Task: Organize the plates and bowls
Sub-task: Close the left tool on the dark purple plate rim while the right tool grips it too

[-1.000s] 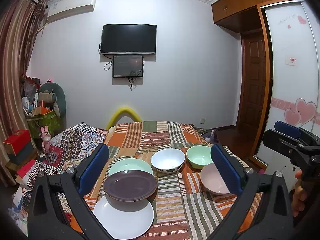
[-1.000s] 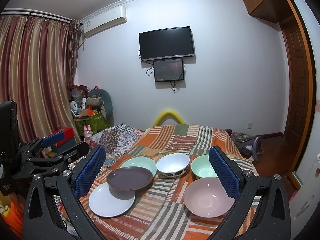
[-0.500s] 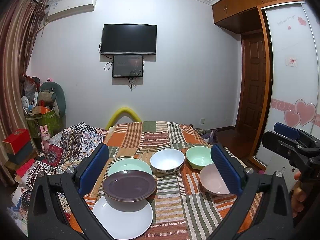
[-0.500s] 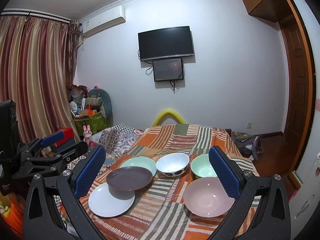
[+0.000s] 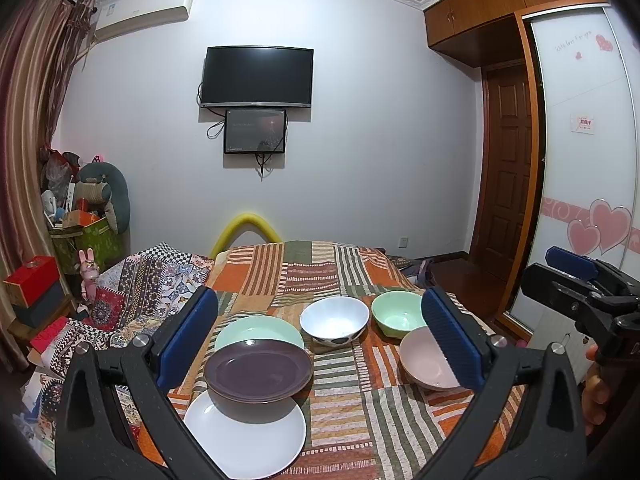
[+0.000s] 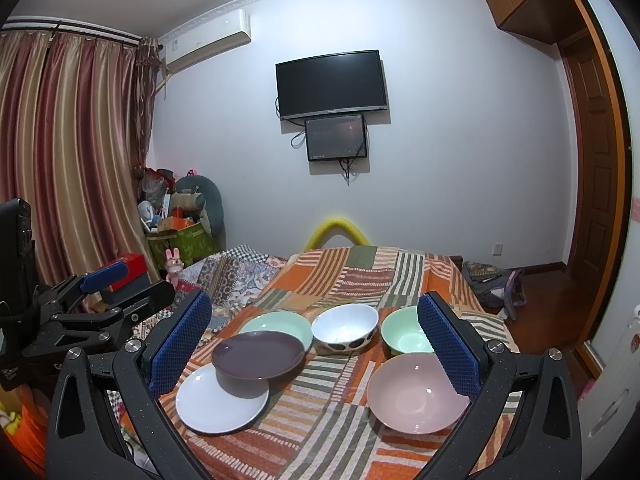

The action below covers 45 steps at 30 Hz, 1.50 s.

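Observation:
On the striped patchwork cloth, a white plate (image 5: 245,432) (image 6: 222,404) lies nearest at left. A dark purple plate (image 5: 258,370) (image 6: 258,354) rests partly over it and over a mint green plate (image 5: 258,328) (image 6: 278,322). Behind stand a white bowl with dark spots (image 5: 334,320) (image 6: 345,328) and a green bowl (image 5: 396,318) (image 6: 404,334). A pink bowl (image 5: 426,362) (image 6: 416,392) sits at right. My left gripper (image 5: 320,340) is open and empty above the near edge. My right gripper (image 6: 316,344) is open and empty, also held back from the dishes.
The cloth-covered table (image 6: 360,276) runs back toward a wall with a TV (image 5: 256,76). A patterned blanket (image 5: 148,280) and piled boxes and toys (image 5: 80,224) stand at left. A wooden door (image 5: 504,168) and a wardrobe with hearts (image 5: 592,160) are at right.

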Each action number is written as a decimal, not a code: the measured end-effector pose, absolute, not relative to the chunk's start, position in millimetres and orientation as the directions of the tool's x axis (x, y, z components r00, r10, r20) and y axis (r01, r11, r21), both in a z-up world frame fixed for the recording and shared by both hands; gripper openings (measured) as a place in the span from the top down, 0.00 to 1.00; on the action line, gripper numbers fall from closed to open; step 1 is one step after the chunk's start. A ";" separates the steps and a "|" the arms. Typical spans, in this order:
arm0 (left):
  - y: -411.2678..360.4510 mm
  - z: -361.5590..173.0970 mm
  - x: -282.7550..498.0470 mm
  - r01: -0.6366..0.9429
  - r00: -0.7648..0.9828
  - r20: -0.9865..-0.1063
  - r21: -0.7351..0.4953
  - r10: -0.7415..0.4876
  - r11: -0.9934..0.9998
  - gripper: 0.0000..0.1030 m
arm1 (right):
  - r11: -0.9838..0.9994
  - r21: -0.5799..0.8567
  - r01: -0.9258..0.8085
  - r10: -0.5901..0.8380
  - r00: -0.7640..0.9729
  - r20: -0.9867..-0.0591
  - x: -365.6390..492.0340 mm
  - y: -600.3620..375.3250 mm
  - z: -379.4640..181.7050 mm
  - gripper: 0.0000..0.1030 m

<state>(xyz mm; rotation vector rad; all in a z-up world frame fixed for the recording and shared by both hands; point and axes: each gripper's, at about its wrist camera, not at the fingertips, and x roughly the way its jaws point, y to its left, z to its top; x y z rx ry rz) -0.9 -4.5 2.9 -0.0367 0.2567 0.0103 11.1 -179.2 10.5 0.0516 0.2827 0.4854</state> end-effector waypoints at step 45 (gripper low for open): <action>207.9 -201.7 198.9 -0.144 0.630 -0.776 -0.152 -0.028 0.978 0.56 | 0.867 0.190 -0.460 0.432 0.506 -0.746 183.0 -41.7 -147.3 0.45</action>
